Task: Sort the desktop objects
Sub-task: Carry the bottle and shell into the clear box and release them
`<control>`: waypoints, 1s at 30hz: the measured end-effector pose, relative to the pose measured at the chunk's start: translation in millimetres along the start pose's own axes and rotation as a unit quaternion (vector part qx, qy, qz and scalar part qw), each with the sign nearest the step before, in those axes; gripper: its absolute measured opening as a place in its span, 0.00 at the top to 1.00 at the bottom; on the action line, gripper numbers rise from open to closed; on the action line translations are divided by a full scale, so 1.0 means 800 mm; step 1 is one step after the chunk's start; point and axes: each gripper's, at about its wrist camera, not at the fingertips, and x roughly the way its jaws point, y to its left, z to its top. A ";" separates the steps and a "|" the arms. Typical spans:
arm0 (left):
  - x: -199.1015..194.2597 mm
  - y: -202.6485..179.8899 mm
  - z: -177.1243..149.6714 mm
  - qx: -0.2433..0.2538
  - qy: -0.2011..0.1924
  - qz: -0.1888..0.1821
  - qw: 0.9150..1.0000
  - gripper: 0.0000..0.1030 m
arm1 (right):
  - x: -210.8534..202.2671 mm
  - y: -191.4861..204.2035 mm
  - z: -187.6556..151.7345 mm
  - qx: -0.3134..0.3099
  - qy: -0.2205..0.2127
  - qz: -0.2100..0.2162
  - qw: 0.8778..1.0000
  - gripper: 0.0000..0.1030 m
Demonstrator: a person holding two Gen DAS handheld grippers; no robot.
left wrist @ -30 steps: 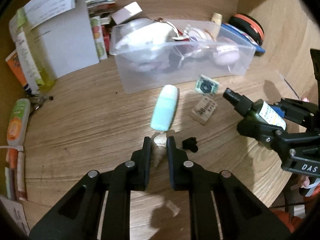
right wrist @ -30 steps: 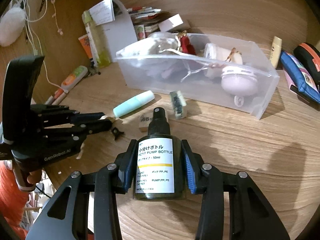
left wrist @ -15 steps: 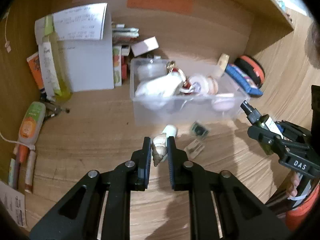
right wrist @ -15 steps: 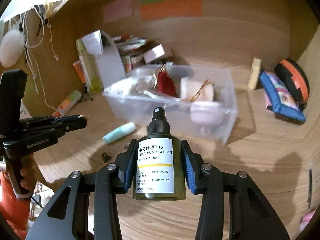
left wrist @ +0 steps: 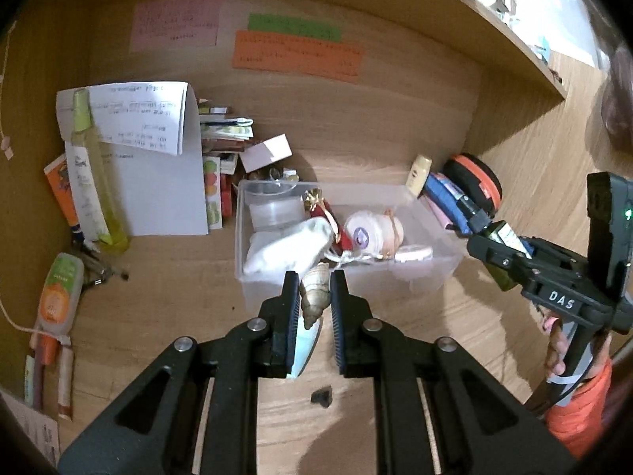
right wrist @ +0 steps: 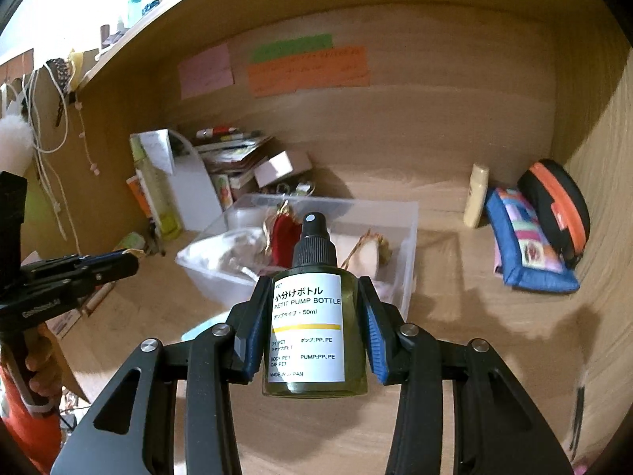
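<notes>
Both tools loaded, neither item deposited yet.

Left tool (left wrist: pixel 310 301): clamped on a spiral seashell (left wrist: pixel 315 291), held clear of the desk (left wrist: pixel 166 289) and just at the near wall of the clear plastic bin (left wrist: pixel 435 277), which stands toward the back of the desk.

Right tool (right wrist: pixel 312 328): clamped on a small pump bottle (right wrist: pixel 314 316), label toward the camera, nozzle up. It is raised above the desk, short of the bin's near right corner.

Bin contents so far: a white cloth bundle (left wrist: pixel 287 247), a red pouch (right wrist: pixel 283 237), round pale items tied with string; looks about half full.

Left on the desk in front of the bin: a pale blue tube (left wrist: pixel 306 346), partly hidden under the left tool, and a small black piece (left wrist: pixel 321 396) near the front edge. Other clutter lines the left edge and back right corner; cannot tell whether it belongs to the sort.

Judgement: roughly midway. Shell and bottle need dropping in, then the tube and black piece.
</notes>
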 end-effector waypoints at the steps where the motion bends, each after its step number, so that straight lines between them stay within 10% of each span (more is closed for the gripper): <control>1: 0.004 0.001 0.005 -0.001 0.003 -0.002 1.000 0.86 | 0.002 -0.001 0.004 -0.004 -0.002 0.000 1.000 0.63; 30: 0.132 0.042 0.060 -0.016 0.066 0.002 0.998 0.86 | 0.140 -0.061 0.049 0.017 0.071 -0.054 0.996 0.63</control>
